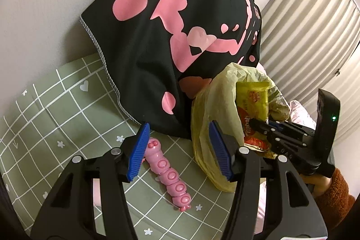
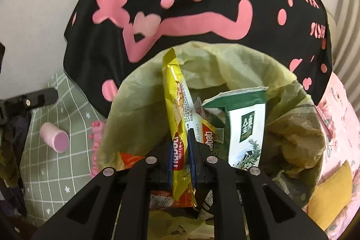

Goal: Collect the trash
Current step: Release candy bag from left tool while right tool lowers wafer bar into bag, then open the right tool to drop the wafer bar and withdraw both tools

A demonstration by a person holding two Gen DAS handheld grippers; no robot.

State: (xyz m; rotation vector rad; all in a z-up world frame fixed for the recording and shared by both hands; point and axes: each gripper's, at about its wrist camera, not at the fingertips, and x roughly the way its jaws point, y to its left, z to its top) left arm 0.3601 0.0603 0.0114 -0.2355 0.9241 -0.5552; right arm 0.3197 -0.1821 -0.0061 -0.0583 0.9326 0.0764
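Note:
A yellow-green plastic trash bag (image 2: 225,64) stands open on the bed; it also shows in the left wrist view (image 1: 213,109). My right gripper (image 2: 181,136) is shut on a yellow Nabati wafer wrapper (image 2: 176,100) and holds it upright inside the bag's mouth. A green and white carton (image 2: 245,125) and more wrappers lie in the bag. In the left wrist view the right gripper (image 1: 258,125) reaches into the bag with the wrapper (image 1: 252,96). My left gripper (image 1: 177,134) is open and empty, its right finger beside the bag's outer wall.
A black cloth with pink print (image 1: 180,37) leans on the wall behind the bag. A pink caterpillar toy (image 1: 166,168) lies on the green checked sheet (image 1: 56,105) under the left gripper. A pink cylinder (image 2: 55,137) lies left. Pink bedding (image 2: 337,127) is right.

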